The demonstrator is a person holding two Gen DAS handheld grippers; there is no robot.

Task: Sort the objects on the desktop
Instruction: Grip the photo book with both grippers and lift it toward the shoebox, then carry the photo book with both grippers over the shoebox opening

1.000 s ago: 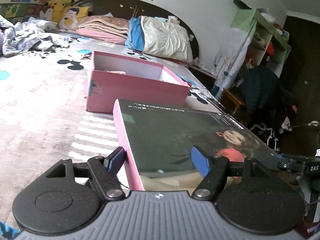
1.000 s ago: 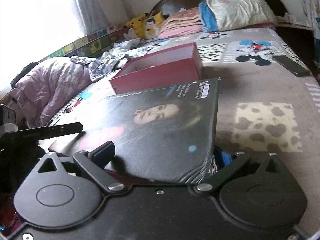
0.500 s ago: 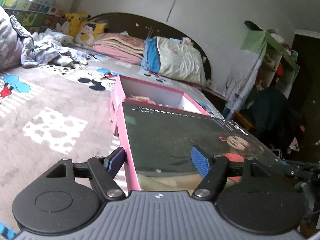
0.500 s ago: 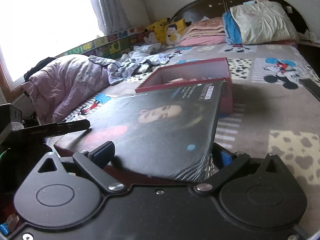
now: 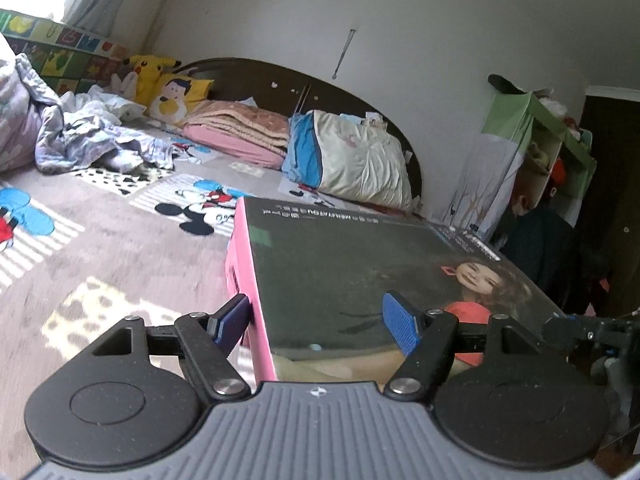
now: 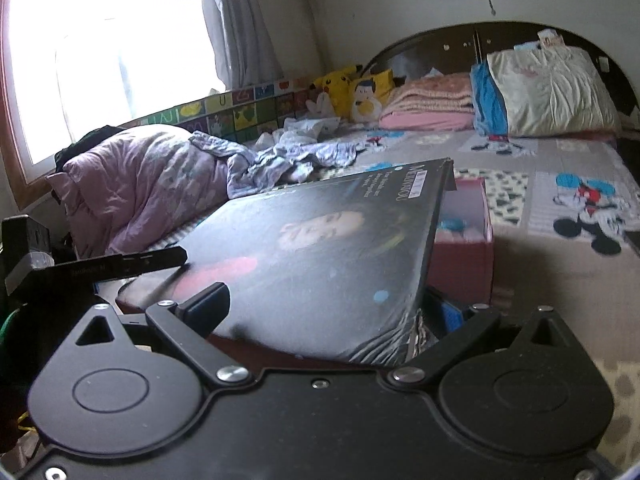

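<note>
Blown-out daylight from the window [image 6: 100,60]; dim foreground; fisheye-bent, dark-vignetted corners; slight motion blur

Left gripper [image 5: 316,320] fingers [image 5: 400,326] clamp dark photo-cover book [image 5: 360,272], pink spine leftward; bed [image 5: 120,248] beneath.

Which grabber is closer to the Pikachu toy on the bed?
Cannot tell: the left gripper and right gripper grip the lid side by side near the bed's foot, both far from the Pikachu toy by the headboard.
</note>
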